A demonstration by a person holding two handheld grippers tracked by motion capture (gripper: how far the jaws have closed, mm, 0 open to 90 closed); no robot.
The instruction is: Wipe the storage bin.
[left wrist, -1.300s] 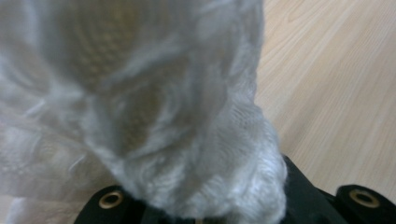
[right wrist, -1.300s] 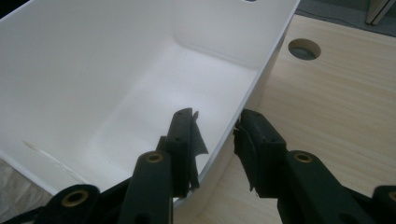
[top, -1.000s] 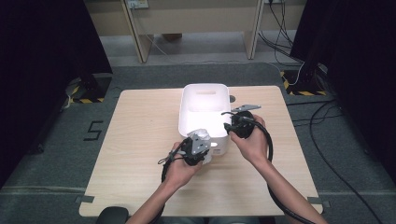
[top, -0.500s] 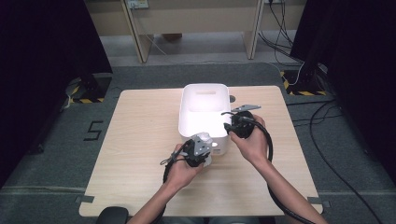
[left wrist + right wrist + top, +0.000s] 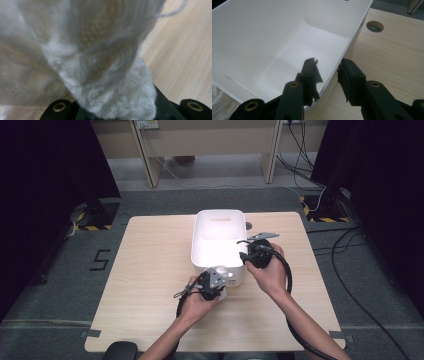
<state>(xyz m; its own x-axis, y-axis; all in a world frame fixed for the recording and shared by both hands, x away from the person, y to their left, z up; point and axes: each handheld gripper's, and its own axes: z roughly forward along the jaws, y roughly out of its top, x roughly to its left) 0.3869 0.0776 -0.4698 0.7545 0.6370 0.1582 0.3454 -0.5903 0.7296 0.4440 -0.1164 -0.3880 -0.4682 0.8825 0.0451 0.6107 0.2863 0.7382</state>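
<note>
Item: white plastic bin (image 5: 218,232), open-topped and empty inside, standing upper centre of the wooden table (image 5: 150,265) in the high view; in the right gripper view its bare floor and walls take up the upper left of the frame. Item: pale knitted cloth (image 5: 117,100), probably a sock or small towel though the close blurred view does not settle which, bunched at the lower centre of the left gripper view and spreading up across the frame; in the high view a white scrap of it (image 5: 223,292) shows just below the bin's near wall, low centre of the picture. Left gripper (image 5: 214,281): jaws fully clamped on the cloth, held just outside the bin's near edge. Right gripper (image 5: 327,80): jaws partly open and set astride the bin's right wall, one inside and one outside; a gap shows on the outer side, so whether the pads actually press the wall cannot be told. Table hole (image 5: 375,26): upper right of the right gripper view, beyond the bin. Progress, as judged: the cloth is picked up and brought to the bin and the bin appears steadied; still to do are lifting the cloth over the rim, letting it go inside and drawing both grippers back. Change against the earlier frames: the left hand has edged slightly toward the lower part of the picture along the near wall, the right hand and bin sit unchanged, and the bin remains empty.
</note>
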